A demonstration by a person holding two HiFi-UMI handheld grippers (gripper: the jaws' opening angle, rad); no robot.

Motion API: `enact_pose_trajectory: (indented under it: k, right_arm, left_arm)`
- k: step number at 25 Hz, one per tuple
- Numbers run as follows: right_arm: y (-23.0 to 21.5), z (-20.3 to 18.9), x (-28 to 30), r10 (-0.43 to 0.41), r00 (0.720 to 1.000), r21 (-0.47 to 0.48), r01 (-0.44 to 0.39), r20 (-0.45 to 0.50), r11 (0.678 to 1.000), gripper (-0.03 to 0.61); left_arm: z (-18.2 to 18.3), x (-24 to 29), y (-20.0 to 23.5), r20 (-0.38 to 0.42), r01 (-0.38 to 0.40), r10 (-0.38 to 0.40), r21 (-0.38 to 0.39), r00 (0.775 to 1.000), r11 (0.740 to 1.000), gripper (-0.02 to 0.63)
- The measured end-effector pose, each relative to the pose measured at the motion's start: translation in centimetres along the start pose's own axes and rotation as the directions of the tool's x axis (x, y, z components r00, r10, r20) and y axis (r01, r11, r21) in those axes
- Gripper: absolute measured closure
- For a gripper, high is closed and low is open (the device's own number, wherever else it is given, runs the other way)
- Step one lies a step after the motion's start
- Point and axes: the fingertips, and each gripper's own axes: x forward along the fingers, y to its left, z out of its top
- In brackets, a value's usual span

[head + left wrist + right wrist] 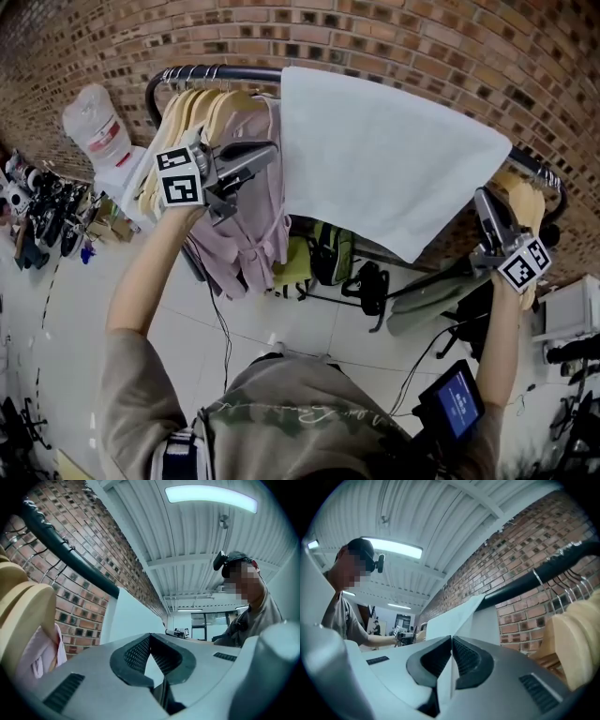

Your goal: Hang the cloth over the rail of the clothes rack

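L gripper is pinched shut on the cloth's left edge. R gripper does the same on the right edge, w/ a white fold between its pads. Cloth's draped over the rail, between the hangers, front hanging skewed. I'd tug both edges outward evenly & gently, so it flattens w/o sliding off.

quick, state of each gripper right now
left gripper: closed, pinching the cloth at its edge
right gripper: closed, cloth pinched between its jaws
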Motion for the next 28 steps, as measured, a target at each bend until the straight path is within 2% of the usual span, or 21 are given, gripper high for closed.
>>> enact_pose_trajectory:
  k: [3,5,9,14,17,19,24,28]
  right_arm:
    - [0.2,-0.1,0.0,-0.075,0.997,-0.065,0.073,-0.032,0.995,0.558]
    - [0.0,0.0,-0.3,-0.111,0.993,-0.043,0.110,-0.024,0.993,0.558]
    - [-0.2,0.2,-0.6,-0.111,0.994,0.012,0.111,0.005,0.994,0.558]
    - [-2.6,0.4,-0.5,-0.150,0.987,0.021,0.151,-0.051,0.988,0.558]
    - [-2.9,1.3,-0.7,-0.174,0.985,0.056,0.174,-0.013,0.983,0.558]
    - [-2.6,1.8,-1.2,-0.171,0.985,0.078,0.169,0.023,0.983,0.557]
    - [-1.1,1.9,-2.2,-0.151,0.988,0.053,0.149,0.030,0.987,0.557]
    - [3.8,1.6,-0.8,-0.026,1.000,0.023,0.025,0.015,0.999,0.557]
  left_arm:
    - [0.2,-0.3,-0.9,-0.011,0.030,-0.030,0.009,0.999,0.999,0.609]
    - [0.3,-0.6,-1.4,-0.005,0.053,-0.053,0.007,0.999,0.999,0.609]
    - [-0.7,-1.0,-1.7,-0.014,0.078,-0.078,-0.007,0.997,0.997,0.609]
    - [-1.0,-0.6,-1.6,0.011,0.086,-0.086,-0.065,0.996,0.994,0.609]
    - [-1.2,-0.4,-2.1,0.013,0.091,-0.090,-0.079,0.996,0.993,0.609]
    - [-1.2,-0.3,-2.6,-0.001,0.091,-0.091,-0.065,0.996,0.994,0.609]
    - [-1.7,0.2,-3.8,-0.050,0.084,-0.085,-0.023,0.995,0.996,0.609]
    - [-2.6,0.5,-4.9,-0.111,0.092,-0.090,0.005,0.990,0.996,0.609]
